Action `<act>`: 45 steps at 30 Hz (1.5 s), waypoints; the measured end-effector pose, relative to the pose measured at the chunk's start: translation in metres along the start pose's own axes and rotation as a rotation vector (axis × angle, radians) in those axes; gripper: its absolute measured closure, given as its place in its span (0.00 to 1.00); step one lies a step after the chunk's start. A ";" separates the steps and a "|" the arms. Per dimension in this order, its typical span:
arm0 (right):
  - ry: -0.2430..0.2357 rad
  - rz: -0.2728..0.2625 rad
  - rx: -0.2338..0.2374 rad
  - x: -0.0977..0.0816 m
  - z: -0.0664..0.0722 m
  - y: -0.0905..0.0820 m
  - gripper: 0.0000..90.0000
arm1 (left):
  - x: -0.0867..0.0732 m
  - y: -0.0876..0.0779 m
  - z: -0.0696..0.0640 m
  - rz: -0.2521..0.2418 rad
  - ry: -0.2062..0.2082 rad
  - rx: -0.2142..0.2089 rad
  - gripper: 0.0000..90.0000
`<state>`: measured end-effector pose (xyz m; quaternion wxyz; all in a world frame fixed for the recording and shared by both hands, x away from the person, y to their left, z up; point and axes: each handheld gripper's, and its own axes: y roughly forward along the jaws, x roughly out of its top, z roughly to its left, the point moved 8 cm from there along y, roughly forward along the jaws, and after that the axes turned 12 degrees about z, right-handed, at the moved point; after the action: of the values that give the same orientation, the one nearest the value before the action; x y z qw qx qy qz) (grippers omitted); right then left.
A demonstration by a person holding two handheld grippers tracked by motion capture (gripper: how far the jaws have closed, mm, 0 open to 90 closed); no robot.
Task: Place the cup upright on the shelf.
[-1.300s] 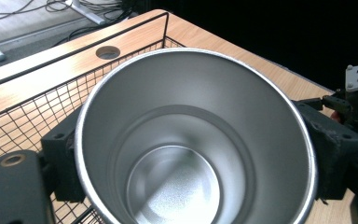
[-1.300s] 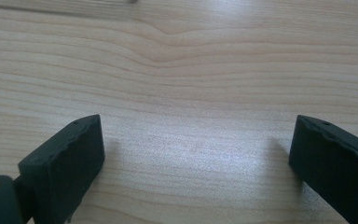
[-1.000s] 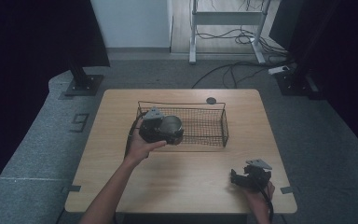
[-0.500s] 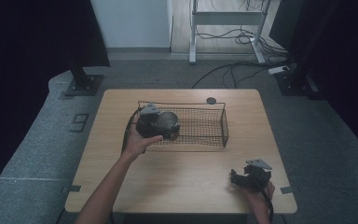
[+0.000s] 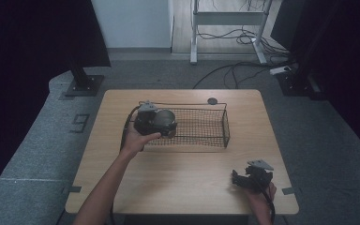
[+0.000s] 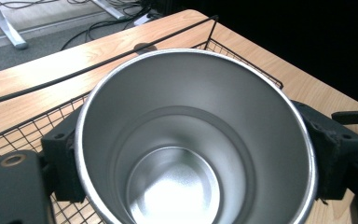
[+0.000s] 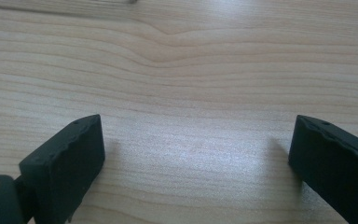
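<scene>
Left tongs (image 5: 161, 123) clamped on a steel cup (image 5: 165, 120) — held at the left end of the wire basket (image 5: 201, 126), right tongs (image 5: 246, 177) spread wide and empty — low over the table (image 5: 183, 173) near its front right corner.

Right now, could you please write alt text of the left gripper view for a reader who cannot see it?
A shiny metal cup, seen from above into its empty inside, is clamped between the left gripper's two black jaws. Behind it are a black wire basket and the wooden table.
</scene>
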<state>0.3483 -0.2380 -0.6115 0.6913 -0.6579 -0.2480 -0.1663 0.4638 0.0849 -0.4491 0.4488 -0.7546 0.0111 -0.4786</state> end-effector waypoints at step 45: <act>0.000 -0.001 0.000 0.000 0.000 0.000 0.04 | 0.008 0.051 0.033 0.067 -0.056 0.025 0.16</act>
<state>0.3484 -0.2380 -0.6115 0.6912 -0.6580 -0.2482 -0.1667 0.5132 0.0728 -0.4828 0.4743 -0.7612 0.0178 -0.4419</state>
